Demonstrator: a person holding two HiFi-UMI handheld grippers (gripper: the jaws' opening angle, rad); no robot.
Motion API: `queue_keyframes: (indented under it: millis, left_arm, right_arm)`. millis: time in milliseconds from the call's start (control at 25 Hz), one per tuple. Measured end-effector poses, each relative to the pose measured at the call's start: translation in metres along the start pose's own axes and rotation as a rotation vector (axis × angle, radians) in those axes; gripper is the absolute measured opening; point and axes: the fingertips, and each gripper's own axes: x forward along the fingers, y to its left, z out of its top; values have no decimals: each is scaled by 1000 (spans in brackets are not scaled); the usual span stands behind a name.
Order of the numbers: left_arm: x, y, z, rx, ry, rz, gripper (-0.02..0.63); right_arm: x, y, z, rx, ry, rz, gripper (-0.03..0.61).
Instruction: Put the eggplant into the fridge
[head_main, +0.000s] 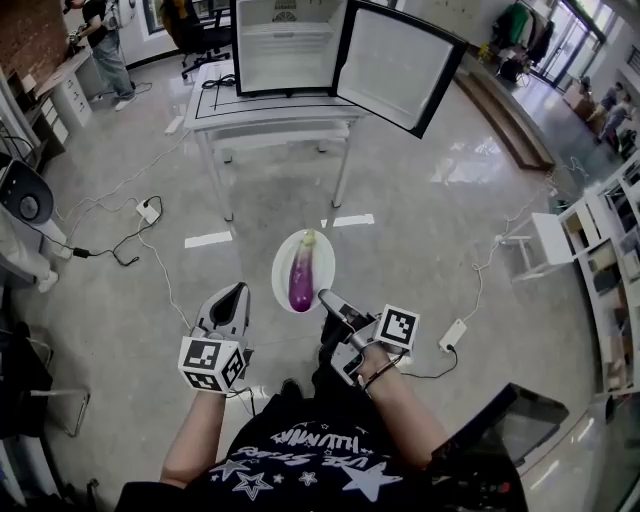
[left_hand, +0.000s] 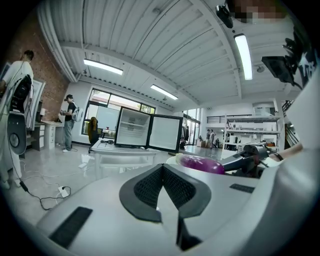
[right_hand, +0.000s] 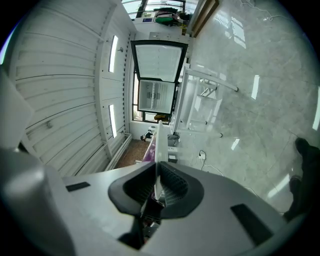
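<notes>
The carrying step is judged to be in hand: the eggplant (head_main: 301, 280) is lying lengthwise on a white plate (head_main: 280, 268), and the plate is being held in the air above the floor. The plate's near right rim is being clamped by the right gripper (head_main: 326, 298); in the right gripper view the thin white edge of the plate (right_hand: 158, 142) is being pinched between the two pads. The left gripper (head_main: 233, 292) is being held just to the left of the plate and a little nearer the person, not touching it; its jaws are pressed together with nothing between them. The fridge (head_main: 285, 45) is standing on a white table (head_main: 270, 112) well beyond the plate, with its door (head_main: 400, 65) swung wide and bare shelves showing.

Nothing is being placed yet. The next move is judged to call for the plate being brought forward and up to the fridge opening while being kept level, since the eggplant is lying loose and could roll off the one-sided grip.
</notes>
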Motion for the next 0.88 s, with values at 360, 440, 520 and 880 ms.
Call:
queue_keyframes:
  millis: [360, 440, 520, 880]
  left_arm:
    - [20, 5, -1, 19, 9, -13, 9]
    - [25, 11, 1, 8, 6, -2, 9]
    - [32, 17, 3, 2, 2, 10, 9]
    - [88, 38, 7, -29, 16, 29, 9]
  right_arm:
    - [15, -15, 14, 21, -9, -13, 25]
    - [24, -13, 19, 22, 4, -3, 25]
    - [34, -11, 26, 22, 14, 8, 25]
    - [80, -21, 75, 29, 56, -7, 25]
